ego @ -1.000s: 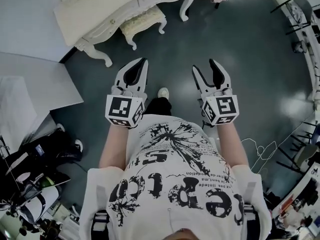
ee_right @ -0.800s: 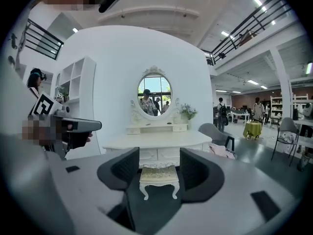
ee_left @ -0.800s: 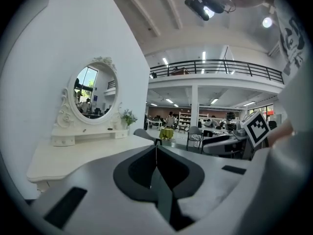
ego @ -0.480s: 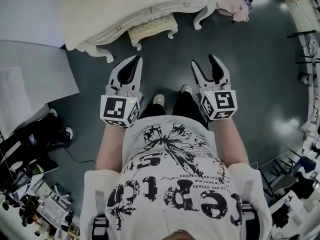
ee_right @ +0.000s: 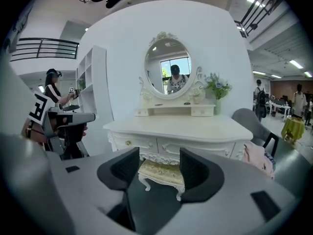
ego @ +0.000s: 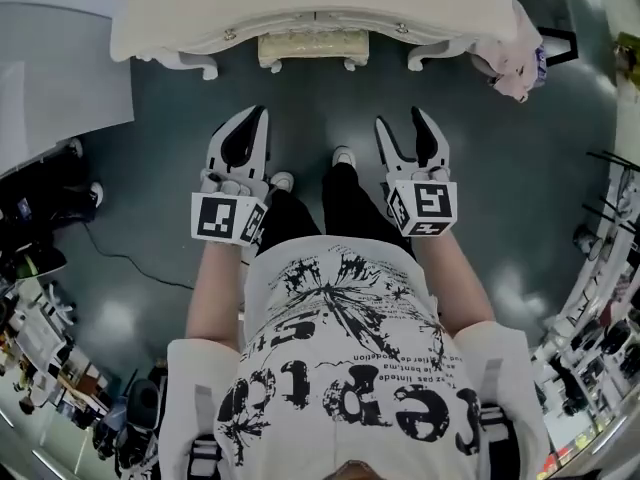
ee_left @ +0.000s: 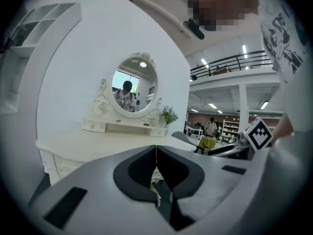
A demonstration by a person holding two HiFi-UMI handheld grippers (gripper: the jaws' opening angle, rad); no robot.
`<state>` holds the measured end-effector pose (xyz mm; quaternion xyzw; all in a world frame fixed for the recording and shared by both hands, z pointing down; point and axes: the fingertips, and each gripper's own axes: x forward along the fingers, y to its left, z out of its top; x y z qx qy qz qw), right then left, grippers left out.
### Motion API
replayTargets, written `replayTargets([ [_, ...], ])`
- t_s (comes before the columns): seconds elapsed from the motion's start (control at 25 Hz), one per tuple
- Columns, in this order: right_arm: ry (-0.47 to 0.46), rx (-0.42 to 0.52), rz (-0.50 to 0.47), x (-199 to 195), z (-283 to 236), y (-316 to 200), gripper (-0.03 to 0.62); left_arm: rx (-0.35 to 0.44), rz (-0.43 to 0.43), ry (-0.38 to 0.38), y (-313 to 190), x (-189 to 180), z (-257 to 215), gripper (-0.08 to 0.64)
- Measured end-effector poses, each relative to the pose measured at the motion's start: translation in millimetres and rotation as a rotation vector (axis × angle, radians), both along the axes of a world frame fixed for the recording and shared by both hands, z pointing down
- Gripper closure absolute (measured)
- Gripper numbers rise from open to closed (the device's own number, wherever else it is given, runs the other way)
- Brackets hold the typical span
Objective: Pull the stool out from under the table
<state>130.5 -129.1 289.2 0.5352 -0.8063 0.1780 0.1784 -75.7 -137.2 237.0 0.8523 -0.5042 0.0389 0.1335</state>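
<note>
A cream stool (ego: 312, 48) with a padded seat stands tucked under the white dressing table (ego: 200, 13) at the top of the head view. The right gripper view has the stool (ee_right: 164, 173) straight ahead below the table (ee_right: 181, 129), some way off. My left gripper (ego: 258, 116) is shut and empty, held over the floor short of the table. In its own view its jaws (ee_left: 156, 153) meet. My right gripper (ego: 404, 123) is open with nothing between its fingers, level with the left one. In its own view the right gripper (ee_right: 159, 156) frames the stool.
An oval mirror (ee_right: 168, 72) stands on the table. A pink cloth (ego: 515, 53) hangs at the table's right end by a grey chair (ee_right: 249, 121). A white panel (ego: 60, 68) stands on the left. A cable (ego: 130, 263) and clutter line the floor's left edge.
The person has stepped toward the table and turned to face it, so the table and stool now sit centred at the top. Both grippers kept their states and pose.
</note>
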Motion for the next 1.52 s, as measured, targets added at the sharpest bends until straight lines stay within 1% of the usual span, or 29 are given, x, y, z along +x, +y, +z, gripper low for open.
replayTargets([
  [0.12, 0.012, -0.048, -0.078, 6.5, 39.0, -16.0, 0.338, -0.013, -0.054, 0.007, -1.8, 9.4, 32.9, 0.540],
  [0.2, 0.014, -0.070, -0.108, 7.3, 68.7, -26.3, 0.337, -0.035, -0.081, 0.004, -0.3, 12.2, 56.3, 0.540],
  [0.32, 0.024, -0.088, -0.132, 8.2, 118.3, -42.0, 0.337, -0.069, -0.111, -0.013, 1.8, 16.8, 95.8, 0.540],
  [0.48, 0.095, -0.075, -0.144, 13.4, 187.7, -57.5, 0.337, -0.123, -0.140, 0.011, 5.2, 22.5, 161.0, 0.540],
  [0.6, 0.116, -0.086, -0.135, 6.7, 240.9, -67.9, 0.337, -0.139, -0.153, 0.011, 1.1, 15.4, 208.5, 0.540],
  [0.8, 0.137, -0.125, -0.108, 1.8, 330.5, -78.7, 0.337, -0.142, -0.177, -0.022, -8.6, 5.1, 278.8, 0.540],
  [0.96, 0.184, -0.138, -0.114, 0.6, 396.2, -87.7, 0.337, -0.152, -0.169, 0.003, -15.1, 5.6, 329.5, 0.540],
  [1.08, 0.209, -0.159, -0.076, 7.6, 439.0, -96.5, 0.337, -0.172, -0.149, 0.007, -15.3, 8.7, 367.7, 0.540],
  [1.2, 0.230, -0.161, -0.029, 17.0, 476.2, -117.0, 0.337, -0.181, -0.137, -0.005, -20.1, 11.7, 402.5, 0.540],
  [1.32, 0.278, -0.145, -0.029, 23.1, 506.4, -140.0, 0.337, -0.196, -0.149, -0.008, -24.6, 13.3, 430.0, 0.540],
  [1.52, 0.313, -0.174, -0.025, 26.5, 543.7, -167.3, 0.337, -0.210, -0.149, -0.003, -32.1, 17.2, 459.4, 0.540],
])
